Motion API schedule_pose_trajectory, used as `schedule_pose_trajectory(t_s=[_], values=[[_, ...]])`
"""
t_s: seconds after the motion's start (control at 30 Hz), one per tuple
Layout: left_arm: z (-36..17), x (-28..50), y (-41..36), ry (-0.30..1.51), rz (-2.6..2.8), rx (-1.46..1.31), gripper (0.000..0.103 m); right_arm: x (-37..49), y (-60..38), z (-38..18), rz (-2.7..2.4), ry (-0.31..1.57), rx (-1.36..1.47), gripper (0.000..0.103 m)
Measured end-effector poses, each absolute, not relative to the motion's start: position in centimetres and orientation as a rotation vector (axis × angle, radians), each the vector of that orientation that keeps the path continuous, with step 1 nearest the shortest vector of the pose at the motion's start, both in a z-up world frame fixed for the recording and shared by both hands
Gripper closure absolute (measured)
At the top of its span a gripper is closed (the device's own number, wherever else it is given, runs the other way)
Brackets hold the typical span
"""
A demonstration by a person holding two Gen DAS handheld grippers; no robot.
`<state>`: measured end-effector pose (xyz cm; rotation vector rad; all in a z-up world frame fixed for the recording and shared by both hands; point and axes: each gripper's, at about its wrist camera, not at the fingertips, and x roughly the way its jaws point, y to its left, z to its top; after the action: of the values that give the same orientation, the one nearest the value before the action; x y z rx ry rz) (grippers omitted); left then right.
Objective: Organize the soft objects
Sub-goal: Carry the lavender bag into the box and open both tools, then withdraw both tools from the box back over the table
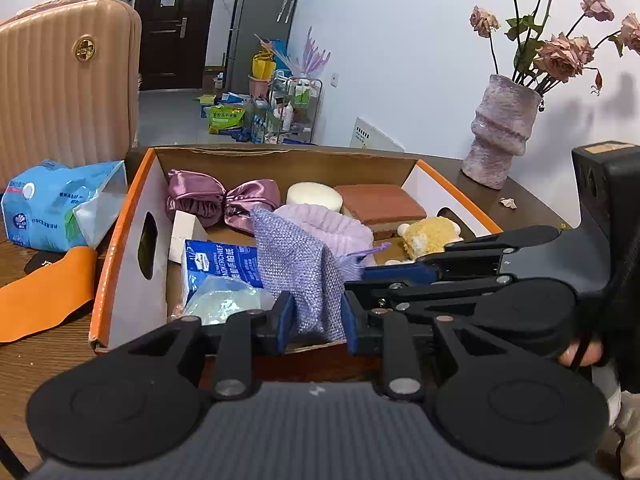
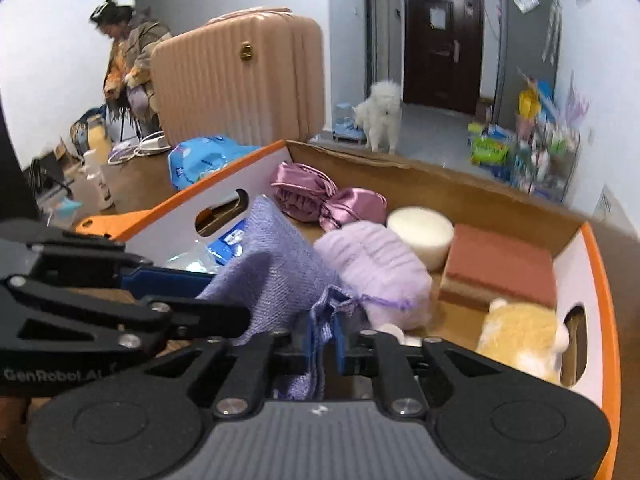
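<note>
A lavender woven drawstring pouch (image 1: 298, 272) hangs over the near edge of an orange-rimmed cardboard box (image 1: 120, 216). My left gripper (image 1: 316, 320) is shut on the pouch's lower body. My right gripper (image 2: 322, 344) is shut on its gathered drawstring end (image 2: 320, 320). In the left wrist view the right gripper (image 1: 460, 268) comes in from the right. The box (image 2: 600, 280) holds a pink satin bag (image 1: 224, 198), a white round sponge (image 1: 314, 196), a brick-red sponge (image 1: 380, 202), a lilac knit item (image 1: 328, 226), a yellow plush toy (image 1: 430, 236) and a blue tissue pack (image 1: 216, 264).
A pink suitcase (image 1: 68, 84) and a blue wet-wipes pack (image 1: 60, 208) stand left of the box. An orange lid (image 1: 44, 296) lies on the wooden table. A vase of dried roses (image 1: 500, 132) stands at the right. A white dog (image 2: 380, 114) and a person (image 2: 128, 60) are behind.
</note>
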<state>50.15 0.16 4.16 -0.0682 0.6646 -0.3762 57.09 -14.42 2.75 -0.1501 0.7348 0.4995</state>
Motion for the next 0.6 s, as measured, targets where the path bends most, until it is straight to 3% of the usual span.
schedule_pose_trajectory(t_s=[0.1, 0.17, 0.23, 0.27, 0.47, 0.6], values=[[4.3, 50.3, 0.2, 0.666, -0.354, -0.067, 0.061, 57.3, -14.4, 2.9, 0.468, 0.736, -0.146, 0.067], [5.0, 50.1, 0.3, 0.664, -0.352, -0.055, 0.054, 56.8, -14.2, 3.6, 0.454, 0.722, -0.166, 0.067], [6.2, 48.9, 0.8, 0.615, -0.34, -0.057, 0.043, 55.7, -14.6, 4.9, 0.446, 0.68, -0.173, 0.056], [6.7, 48.2, 1.3, 0.594, -0.326, -0.073, 0.04, 55.1, -15.0, 5.5, 0.441, 0.661, -0.163, 0.045], [8.9, 42.7, 2.2, 0.539, -0.291, -0.083, 0.04, 49.7, -17.2, 9.8, 0.393, 0.561, -0.185, 0.043], [10.5, 37.9, 1.6, 0.466, -0.278, -0.069, 0.032, 44.8, -18.5, 12.7, 0.381, 0.476, -0.181, 0.032]])
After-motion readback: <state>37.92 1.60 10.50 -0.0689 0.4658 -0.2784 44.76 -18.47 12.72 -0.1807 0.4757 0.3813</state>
